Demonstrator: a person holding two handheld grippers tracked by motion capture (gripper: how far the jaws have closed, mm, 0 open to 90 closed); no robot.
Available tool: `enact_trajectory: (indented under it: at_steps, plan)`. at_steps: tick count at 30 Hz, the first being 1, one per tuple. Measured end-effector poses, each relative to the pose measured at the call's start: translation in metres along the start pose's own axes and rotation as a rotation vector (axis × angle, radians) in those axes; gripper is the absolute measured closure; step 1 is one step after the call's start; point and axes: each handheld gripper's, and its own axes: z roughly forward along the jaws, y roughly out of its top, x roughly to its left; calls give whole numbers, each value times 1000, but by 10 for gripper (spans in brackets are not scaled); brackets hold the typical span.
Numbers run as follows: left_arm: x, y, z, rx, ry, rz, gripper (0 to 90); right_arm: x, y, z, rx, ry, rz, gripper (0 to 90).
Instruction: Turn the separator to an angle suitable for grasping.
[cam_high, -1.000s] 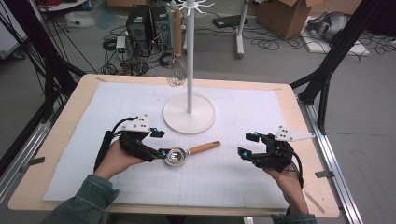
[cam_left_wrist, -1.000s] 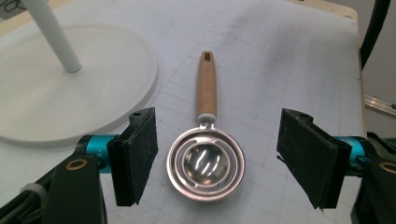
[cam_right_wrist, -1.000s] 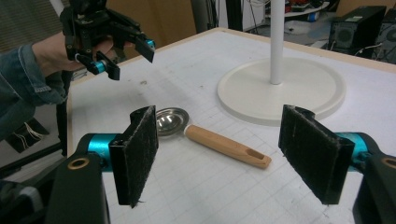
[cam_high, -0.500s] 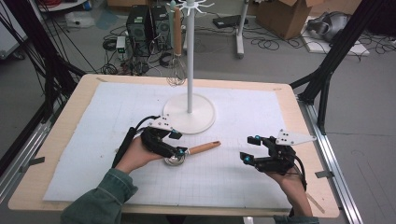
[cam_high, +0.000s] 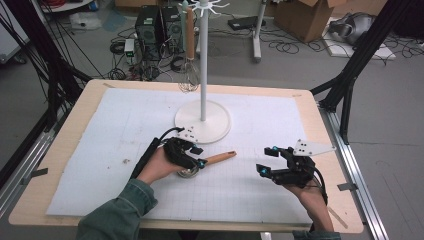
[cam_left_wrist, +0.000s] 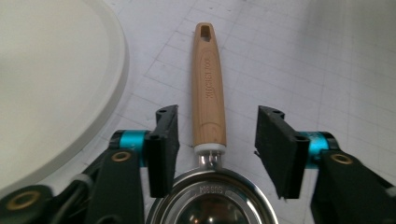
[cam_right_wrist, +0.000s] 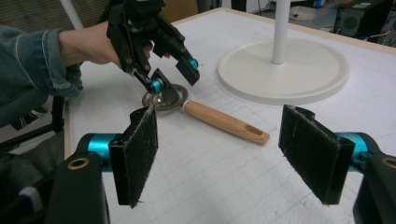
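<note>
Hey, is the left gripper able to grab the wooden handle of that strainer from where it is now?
Probably yes. The left gripper straddles the wooden handle near the metal bowl, its jaws have just been closing, nothing blocks either side, and the pads do not yet touch it.

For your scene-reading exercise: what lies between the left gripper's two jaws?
In the left gripper view, the left gripper straddles the strainer where its wooden handle meets the metal neck. The jaws have just been closing, with gaps still on both sides.
</note>
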Motion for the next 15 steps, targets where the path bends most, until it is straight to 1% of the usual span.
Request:
enact_trajectory:
  at_steps: [2,4,6,8,10,11,14,15]
  plan:
    - [0,1,4,4,-3,-12,534,0,0,0,3,0,-4,278]
    - [1,1,8,7,-15,-16,541,-1,0,0,6,-1,-1,278]
    - [0,2,11,17,-21,-2,558,0,-1,1,12,-5,-2,278]
    - [-1,3,14,24,-16,-5,565,0,-1,2,13,-8,-7,278]
    - [0,3,17,40,-12,-2,575,0,-1,2,17,-6,0,278]
    - [0,3,19,38,-14,-5,581,0,-2,3,16,-6,-2,278]
    - [0,3,21,49,-6,0,593,0,-2,3,24,-5,1,279]
    - [0,3,22,60,-2,5,595,0,-2,3,20,-5,-3,278]
